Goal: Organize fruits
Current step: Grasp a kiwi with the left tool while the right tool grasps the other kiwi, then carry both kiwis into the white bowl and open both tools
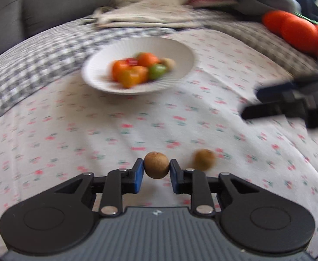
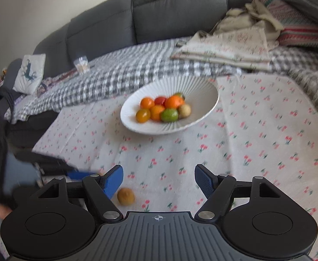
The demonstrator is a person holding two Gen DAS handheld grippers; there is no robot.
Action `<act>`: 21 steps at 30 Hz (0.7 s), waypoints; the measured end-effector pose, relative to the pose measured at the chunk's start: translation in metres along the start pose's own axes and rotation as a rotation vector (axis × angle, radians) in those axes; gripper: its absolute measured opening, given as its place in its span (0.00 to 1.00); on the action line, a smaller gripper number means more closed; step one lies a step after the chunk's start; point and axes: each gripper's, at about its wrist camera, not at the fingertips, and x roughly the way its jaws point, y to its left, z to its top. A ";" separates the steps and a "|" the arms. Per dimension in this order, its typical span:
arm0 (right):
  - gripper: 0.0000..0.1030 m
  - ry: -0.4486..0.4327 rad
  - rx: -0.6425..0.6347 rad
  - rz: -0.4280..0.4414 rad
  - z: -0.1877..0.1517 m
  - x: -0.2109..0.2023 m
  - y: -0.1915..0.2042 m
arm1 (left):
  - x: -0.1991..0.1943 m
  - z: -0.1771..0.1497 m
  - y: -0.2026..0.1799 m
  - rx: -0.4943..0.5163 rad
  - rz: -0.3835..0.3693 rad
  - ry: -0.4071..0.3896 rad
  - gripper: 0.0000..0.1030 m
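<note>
Two small brown fruits are what is left outside the bowl, as far as I can see. One brown fruit (image 1: 156, 165) sits clamped in my left claw (image 1: 156, 169), pinched at its widest girth between the blue pads (image 1: 139, 169), clear of the cherry-print cloth (image 1: 93, 130). The other, a loose brown fruit (image 2: 126, 196), lies on the cloth just beside the left finger of my right claw (image 2: 159, 181), at about 8 o'clock from that claw's centre; its jaws stand wide apart, holding nothing.

The white ribbed bowl (image 1: 176, 50) sits at roughly 11 o'clock from my left claw, well apart, already holding orange, red, yellow, green and pale fruits heaped together.

I judge these brown fruits to be light, round and firm-skinned, with a dry, matte rind that should give fair friction. Being nearly spherical, they will roll on the soft cloth if nudged, and a hold off the equator would squirt them out of the pads. So I would take the loose one across its middle, pads on opposite sides, squeezing only enough to hold: the shell looks thin and may dent or crack. The bowl's slope will let a dropped fruit roll, so a low release suits best.
</note>
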 end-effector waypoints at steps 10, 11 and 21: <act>0.56 0.153 -0.093 0.084 -0.018 0.045 0.032 | -0.009 0.000 0.052 -0.202 0.081 -0.006 0.23; 0.49 0.165 -0.101 0.087 -0.019 0.049 0.034 | -0.009 0.000 0.052 -0.205 0.079 -0.009 0.23; 0.21 0.152 -0.141 0.072 -0.016 0.045 0.039 | -0.011 0.001 0.050 -0.213 0.072 -0.024 0.23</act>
